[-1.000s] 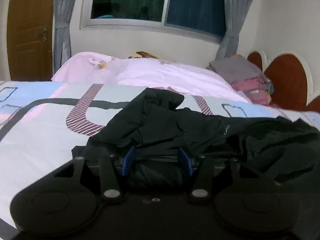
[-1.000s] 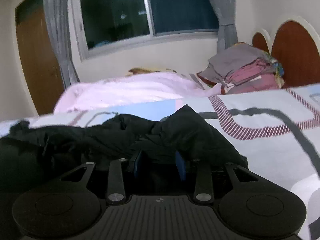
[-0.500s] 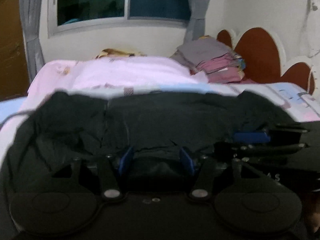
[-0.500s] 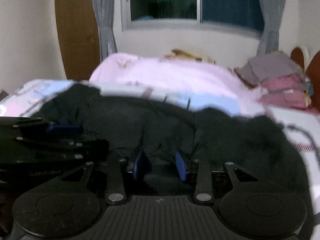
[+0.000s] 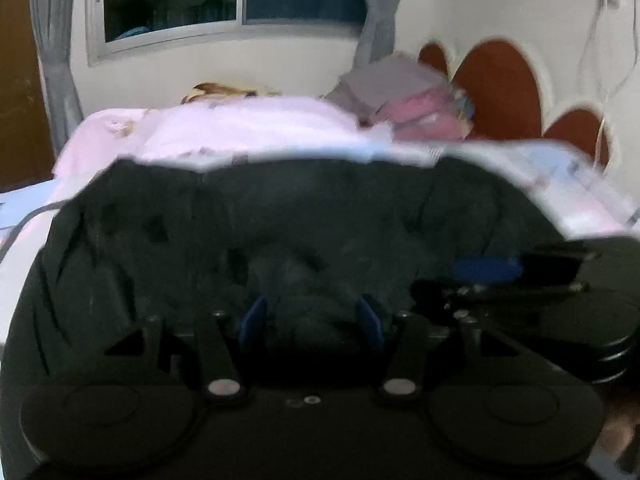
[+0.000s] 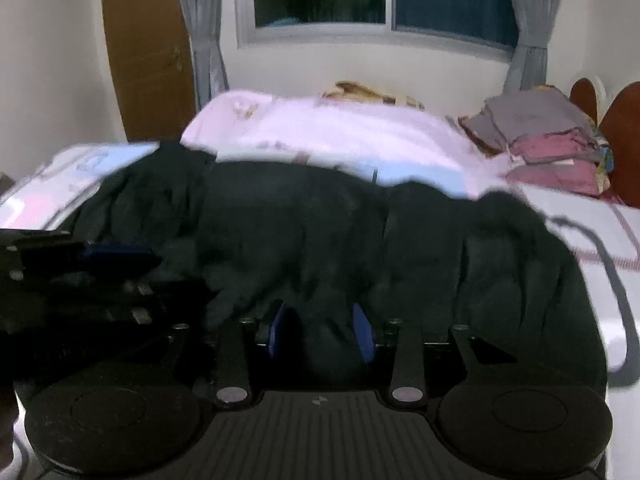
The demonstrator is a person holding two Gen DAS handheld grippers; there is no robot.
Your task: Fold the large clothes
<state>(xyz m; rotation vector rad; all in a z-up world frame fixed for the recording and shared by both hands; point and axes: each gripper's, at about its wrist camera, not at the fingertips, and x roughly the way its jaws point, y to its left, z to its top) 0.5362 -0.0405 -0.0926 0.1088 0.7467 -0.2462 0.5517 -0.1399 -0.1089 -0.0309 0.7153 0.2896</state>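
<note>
Dark garment (image 5: 304, 220) is looking like soft matt cloth, creased. Left tool (image 5: 310, 320) is showing matt black plastic body, blue pads, small metal pins. Right tool (image 6: 320, 332) is having ribbed matt plastic. Pink blanket (image 6: 332, 132) is looking smooth cloth. Headboard (image 5: 498, 88) is appearing as polished reddish wood. Door (image 6: 148, 48) is showing brown wood.

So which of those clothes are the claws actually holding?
The big black garment spread in front, bunched between both claws' blue fingers. The folded grey and pink pile sits untouched by the headboard.
</note>
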